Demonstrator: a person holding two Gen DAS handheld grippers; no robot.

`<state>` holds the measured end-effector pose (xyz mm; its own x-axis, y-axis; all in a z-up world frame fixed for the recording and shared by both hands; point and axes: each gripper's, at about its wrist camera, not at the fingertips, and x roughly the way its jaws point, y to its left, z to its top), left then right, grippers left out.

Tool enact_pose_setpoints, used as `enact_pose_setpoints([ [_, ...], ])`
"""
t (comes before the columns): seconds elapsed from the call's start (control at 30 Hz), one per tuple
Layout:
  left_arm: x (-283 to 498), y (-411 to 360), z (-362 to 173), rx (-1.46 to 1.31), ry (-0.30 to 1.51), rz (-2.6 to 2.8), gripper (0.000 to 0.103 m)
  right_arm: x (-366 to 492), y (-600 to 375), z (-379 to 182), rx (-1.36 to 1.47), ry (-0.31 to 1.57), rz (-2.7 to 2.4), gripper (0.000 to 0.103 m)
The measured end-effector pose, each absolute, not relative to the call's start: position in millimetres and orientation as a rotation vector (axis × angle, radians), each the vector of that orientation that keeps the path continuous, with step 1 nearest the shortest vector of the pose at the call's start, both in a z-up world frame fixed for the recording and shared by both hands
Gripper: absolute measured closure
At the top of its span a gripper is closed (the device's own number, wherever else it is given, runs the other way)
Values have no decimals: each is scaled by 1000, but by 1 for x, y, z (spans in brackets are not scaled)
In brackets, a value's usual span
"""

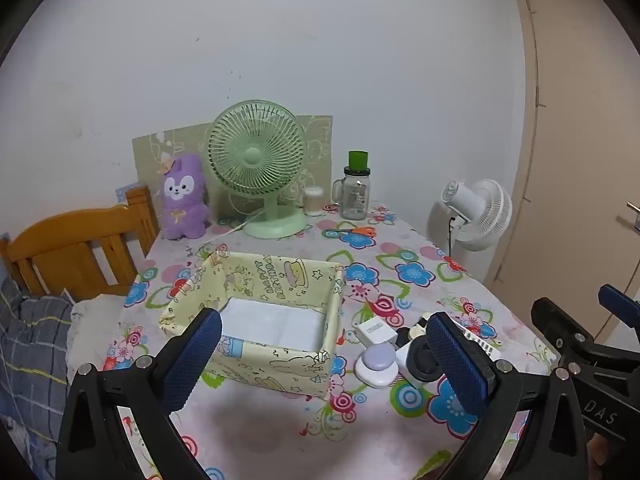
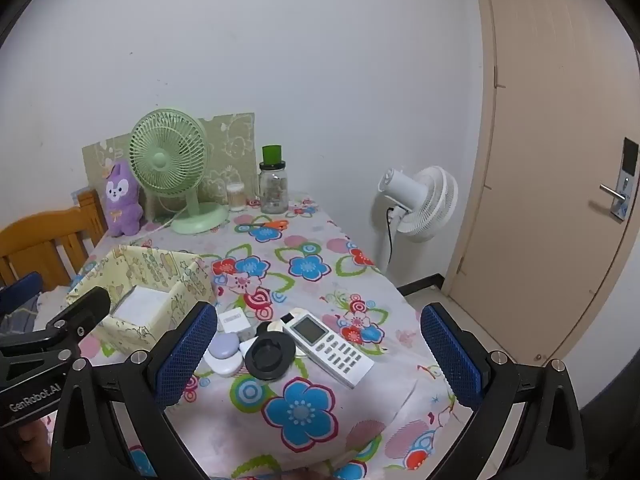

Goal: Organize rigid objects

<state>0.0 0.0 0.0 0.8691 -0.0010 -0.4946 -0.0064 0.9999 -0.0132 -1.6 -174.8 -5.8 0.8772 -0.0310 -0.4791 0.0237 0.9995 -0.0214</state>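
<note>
Right now the remote (image 2: 330, 344), black ring (image 2: 269, 356), lilac case (image 2: 225, 354) and white charger (image 2: 234, 316) huddle touching on the table (image 2: 304, 436), just beside the empty fabric box (image 1: 276, 304). Both the left tool (image 1: 324, 360) and right tool (image 2: 320, 354) gape wide, holding nothing. Crowding risks nudging neighbours off-grip; the soft box could buckle.

Two fans are seen: one green desk fan (image 2: 168, 160) and one white standing fan (image 2: 424, 200). One fabric box (image 2: 152, 280), one remote control (image 2: 328, 344), one plush toy (image 2: 120, 200), one jar (image 2: 273, 188) and one pair of scissors (image 2: 268, 225) are counted.
</note>
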Motion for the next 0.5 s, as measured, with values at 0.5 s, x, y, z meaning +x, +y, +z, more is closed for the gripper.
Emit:
enact_pose_setpoints([
  [0.5,4,-1,-3,-8,515,-37,0,3,-174,-9,17,486,-42,0],
])
